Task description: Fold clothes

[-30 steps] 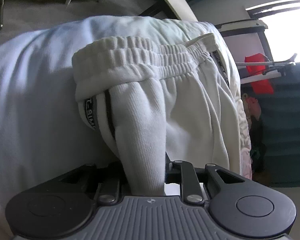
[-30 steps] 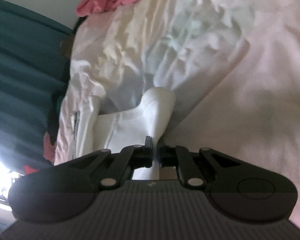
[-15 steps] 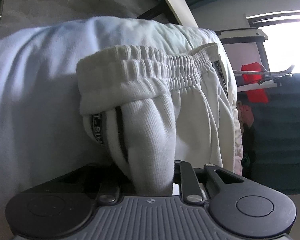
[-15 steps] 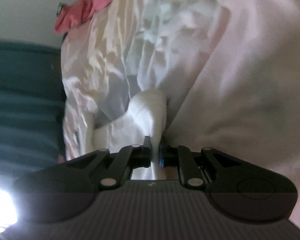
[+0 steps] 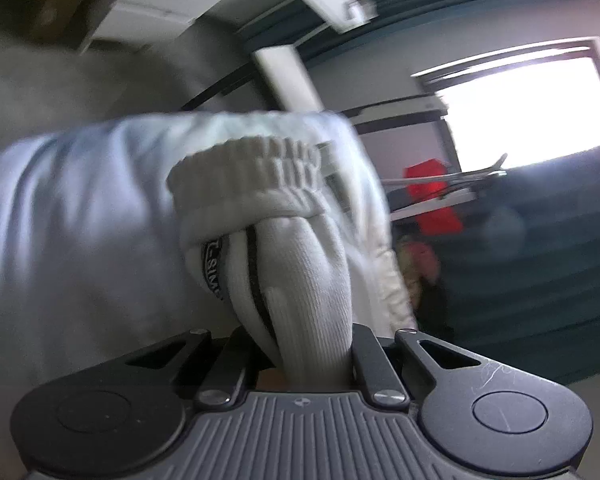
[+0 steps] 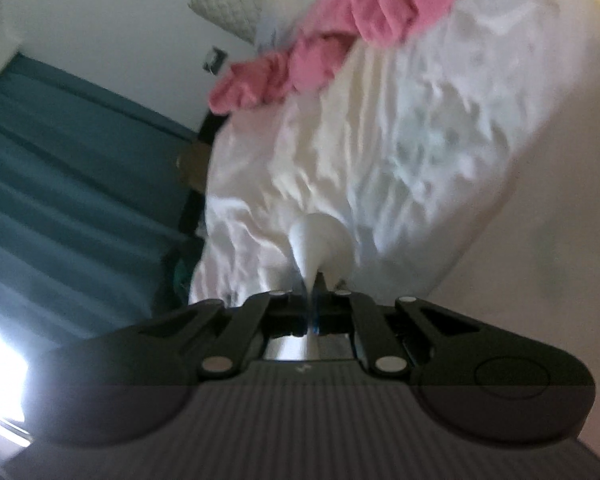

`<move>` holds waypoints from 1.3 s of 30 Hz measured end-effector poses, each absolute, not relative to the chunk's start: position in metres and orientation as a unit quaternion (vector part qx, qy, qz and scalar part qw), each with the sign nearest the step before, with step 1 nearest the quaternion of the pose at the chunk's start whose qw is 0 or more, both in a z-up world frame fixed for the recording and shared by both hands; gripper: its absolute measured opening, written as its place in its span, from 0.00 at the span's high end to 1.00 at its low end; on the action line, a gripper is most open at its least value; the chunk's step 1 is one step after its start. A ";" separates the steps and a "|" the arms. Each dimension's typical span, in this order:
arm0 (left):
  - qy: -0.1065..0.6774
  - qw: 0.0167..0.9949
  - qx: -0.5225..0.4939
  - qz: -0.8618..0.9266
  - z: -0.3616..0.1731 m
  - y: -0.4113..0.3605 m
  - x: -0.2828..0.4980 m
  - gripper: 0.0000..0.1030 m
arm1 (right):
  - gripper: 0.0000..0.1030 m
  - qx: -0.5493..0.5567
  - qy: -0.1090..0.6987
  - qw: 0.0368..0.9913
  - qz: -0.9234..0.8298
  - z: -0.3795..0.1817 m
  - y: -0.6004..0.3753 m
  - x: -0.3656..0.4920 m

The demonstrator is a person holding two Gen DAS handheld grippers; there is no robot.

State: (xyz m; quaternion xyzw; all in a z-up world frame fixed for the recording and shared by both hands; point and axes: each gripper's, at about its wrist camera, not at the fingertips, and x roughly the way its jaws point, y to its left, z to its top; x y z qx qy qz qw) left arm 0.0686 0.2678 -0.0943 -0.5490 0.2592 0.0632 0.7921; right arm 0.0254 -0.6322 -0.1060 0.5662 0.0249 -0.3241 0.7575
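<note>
Both tongs pinch bunched white sweatpants (image 5: 300, 272).

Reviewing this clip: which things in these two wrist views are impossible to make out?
- Left wrist: label lettering on the white pants, curved away and blurred.
- Left wrist: the left claw tips, buried in fabric.
- Right wrist: what garment the white cloth in the right claw belongs to; motion blur.
- Right wrist: the pink garment, blurred, cut by the top edge.
</note>
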 end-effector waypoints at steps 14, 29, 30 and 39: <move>0.242 0.819 -0.485 0.188 -0.048 0.222 0.317 0.92 | 0.95 0.428 0.084 0.840 -0.322 -0.094 -0.645 0.264; 0.319 0.839 -0.393 0.197 -0.112 0.197 0.445 0.80 | 0.91 0.341 0.190 0.872 -0.295 -0.157 -0.661 0.424; 0.319 0.843 -0.394 0.183 -0.110 0.197 0.437 0.71 | 0.90 0.354 0.191 0.870 -0.286 -0.154 -0.662 0.417; 0.305 0.854 -0.411 0.099 -0.105 0.189 0.309 0.37 | 0.38 0.476 0.109 0.842 -0.230 -0.132 -0.626 0.280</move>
